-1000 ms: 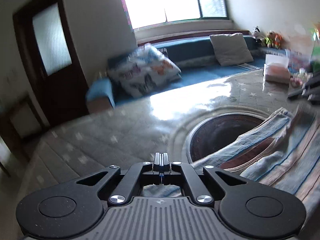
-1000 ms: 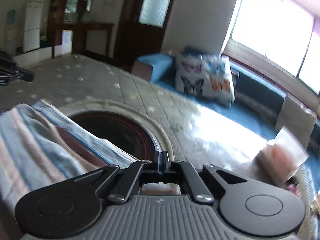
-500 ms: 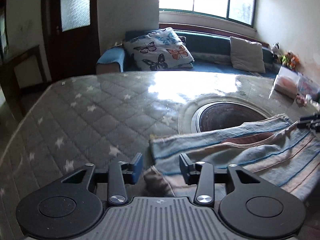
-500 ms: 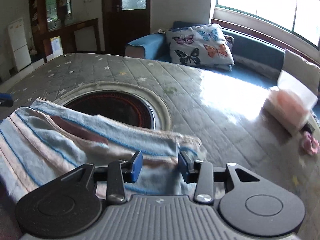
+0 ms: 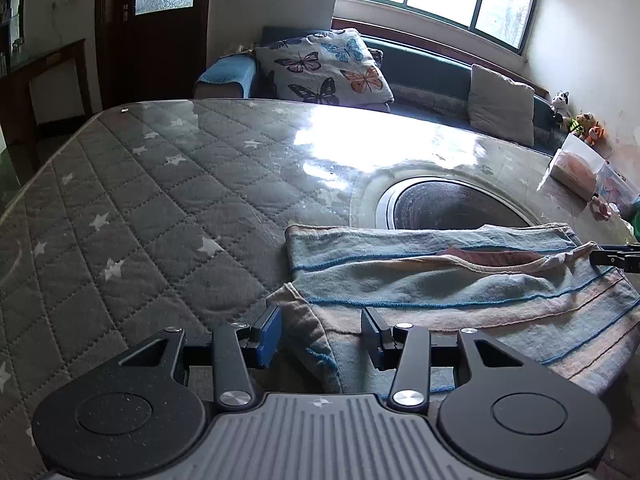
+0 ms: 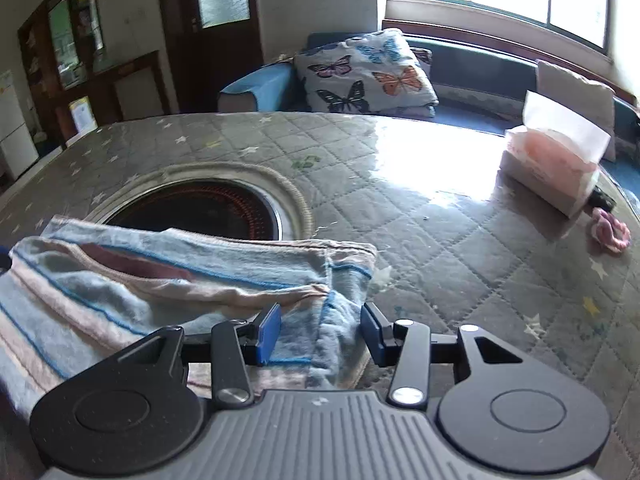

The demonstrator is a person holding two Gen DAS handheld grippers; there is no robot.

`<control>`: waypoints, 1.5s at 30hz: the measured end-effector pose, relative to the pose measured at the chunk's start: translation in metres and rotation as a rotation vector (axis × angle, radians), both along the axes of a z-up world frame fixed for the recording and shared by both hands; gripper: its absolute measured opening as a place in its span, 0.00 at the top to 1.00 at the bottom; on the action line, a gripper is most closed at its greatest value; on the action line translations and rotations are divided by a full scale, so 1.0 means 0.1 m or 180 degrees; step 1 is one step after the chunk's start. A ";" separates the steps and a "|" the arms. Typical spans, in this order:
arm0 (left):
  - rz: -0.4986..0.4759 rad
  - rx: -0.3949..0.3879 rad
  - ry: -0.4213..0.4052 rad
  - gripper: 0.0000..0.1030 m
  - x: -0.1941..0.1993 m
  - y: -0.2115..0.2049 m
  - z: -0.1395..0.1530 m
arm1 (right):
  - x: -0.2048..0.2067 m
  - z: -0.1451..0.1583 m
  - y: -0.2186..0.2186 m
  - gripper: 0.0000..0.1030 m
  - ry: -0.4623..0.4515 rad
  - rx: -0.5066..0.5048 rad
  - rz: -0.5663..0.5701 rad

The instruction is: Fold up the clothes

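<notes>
A striped blue, pink and beige garment (image 5: pixel 460 284) lies folded on the quilted grey table, its far edge over the round burner. It also shows in the right wrist view (image 6: pixel 168 276). My left gripper (image 5: pixel 320 336) is open, with the garment's left corner lying between its jaws. My right gripper (image 6: pixel 320 334) is open over the garment's right corner, which lies between its jaws. The right gripper's tip (image 5: pixel 616 258) shows at the right edge of the left wrist view.
A round dark burner (image 6: pixel 200 212) is set into the grey table (image 5: pixel 160 208). A tissue box (image 6: pixel 556 168) and a small pink object (image 6: pixel 610 232) sit at the right. A sofa with a butterfly cushion (image 5: pixel 324 68) stands behind the table.
Both grippers were shut holding the garment up one second ago. They came down to the table and opened, and the garment now lies flat, with both jaws opened wider.
</notes>
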State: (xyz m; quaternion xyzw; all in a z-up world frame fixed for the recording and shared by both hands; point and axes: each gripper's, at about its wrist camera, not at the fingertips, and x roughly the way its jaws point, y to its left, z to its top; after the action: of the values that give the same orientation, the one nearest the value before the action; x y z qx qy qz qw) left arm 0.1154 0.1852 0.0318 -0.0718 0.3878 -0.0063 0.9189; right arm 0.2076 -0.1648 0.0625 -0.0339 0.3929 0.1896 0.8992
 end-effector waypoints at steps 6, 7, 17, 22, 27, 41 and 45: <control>0.0005 -0.0090 0.0046 0.55 0.02 0.00 -0.05 | 0.00 -0.05 -0.04 0.51 0.0075 0.0085 -0.0094; -0.0004 -0.0107 0.0043 0.60 0.03 -0.01 -0.05 | 0.00 -0.06 -0.05 0.54 0.0087 0.0099 -0.0110; 0.0071 -0.0211 -0.0056 0.81 -0.01 0.03 -0.03 | -0.13 0.00 -0.03 0.79 -0.0031 0.0250 -0.0054; 0.0132 -0.0210 -0.0001 0.58 0.04 0.03 -0.06 | -0.08 -0.03 -0.03 0.75 0.0023 0.0237 -0.0088; 0.0033 -0.0201 -0.0033 0.88 0.06 -0.03 -0.05 | -0.04 -0.05 0.01 0.76 0.0023 0.0196 -0.0083; -0.0611 -0.0524 -0.1346 0.94 -0.38 -0.23 0.77 | -0.30 0.75 0.28 0.95 -0.0620 0.0804 0.0594; -0.0266 -0.0530 -0.1219 0.94 -0.07 -0.06 0.67 | -0.09 0.79 0.24 0.95 -0.0770 0.0869 0.0482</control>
State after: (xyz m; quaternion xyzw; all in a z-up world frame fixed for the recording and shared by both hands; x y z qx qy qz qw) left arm 0.1081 0.1794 0.0988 -0.1287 0.2069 -0.0899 0.9657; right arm 0.1983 -0.1412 0.1410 0.0364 0.2490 0.3028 0.9192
